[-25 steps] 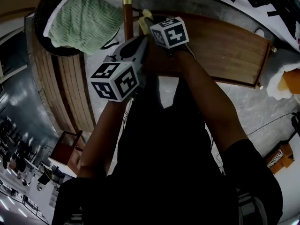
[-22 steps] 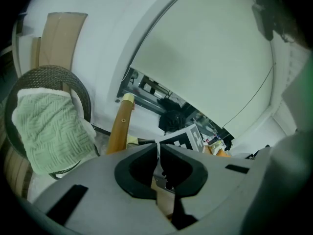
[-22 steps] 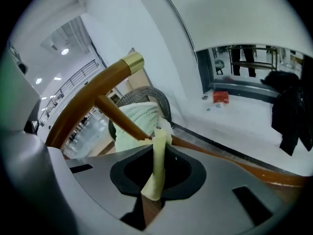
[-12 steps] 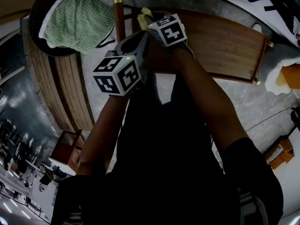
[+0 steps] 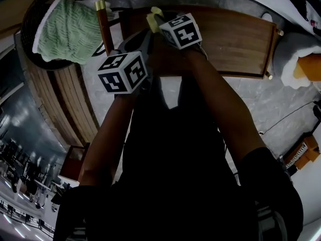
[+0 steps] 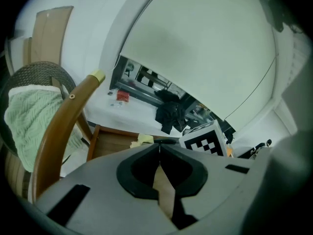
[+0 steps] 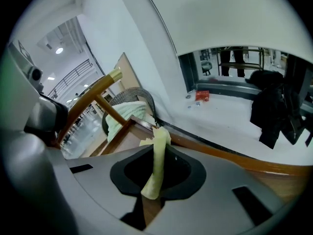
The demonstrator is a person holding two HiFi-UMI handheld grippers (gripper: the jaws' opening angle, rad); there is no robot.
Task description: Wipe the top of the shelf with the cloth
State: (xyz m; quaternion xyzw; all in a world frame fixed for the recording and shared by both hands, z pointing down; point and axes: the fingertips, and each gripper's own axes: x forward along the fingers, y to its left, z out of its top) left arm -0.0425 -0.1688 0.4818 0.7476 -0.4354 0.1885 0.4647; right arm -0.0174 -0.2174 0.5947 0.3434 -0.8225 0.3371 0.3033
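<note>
A small yellow cloth (image 5: 154, 18) hangs from my right gripper (image 7: 159, 148), which is shut on it; the cloth (image 7: 157, 168) runs as a twisted strip between the jaws. It hangs over the left end of the brown wooden shelf top (image 5: 235, 39). My left gripper (image 6: 160, 146) is shut with nothing in it, just behind and to the left of the right one. In the left gripper view, the yellow cloth (image 6: 144, 139) shows just past the jaws, above the shelf top (image 6: 112, 143).
A dark round basket (image 5: 30, 19) holding a green towel (image 5: 67, 31) sits left of the shelf. A wooden post with a brass cap (image 5: 102, 14) rises between them. Wooden slats (image 5: 60, 99) lie lower left. A white and orange object (image 5: 301, 67) is at the right.
The basket and post have slid left in the head view. Both grippers stay close together over the shelf's left end, the right one still holding the cloth.
</note>
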